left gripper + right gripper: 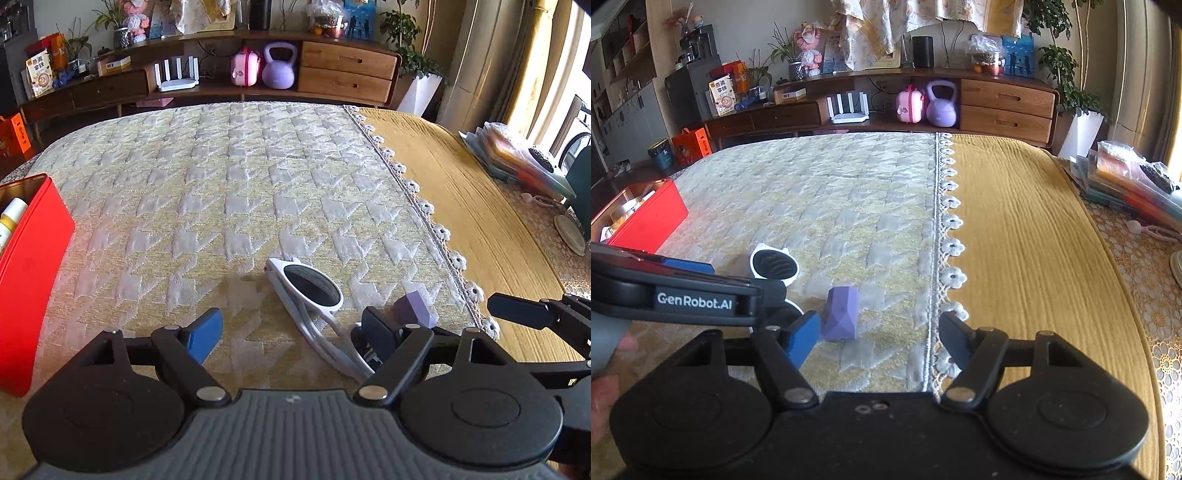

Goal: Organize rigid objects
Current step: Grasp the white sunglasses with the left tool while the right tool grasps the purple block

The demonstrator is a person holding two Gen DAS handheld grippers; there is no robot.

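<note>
Left wrist view shows us partway: red tin (33, 266) far left already holds items, while white sunglasses (310, 291) and purple block (841, 314) still lie near on the cloth, between wide, empty left gripper (291, 332) and right gripper (881, 334) jaws.
</note>
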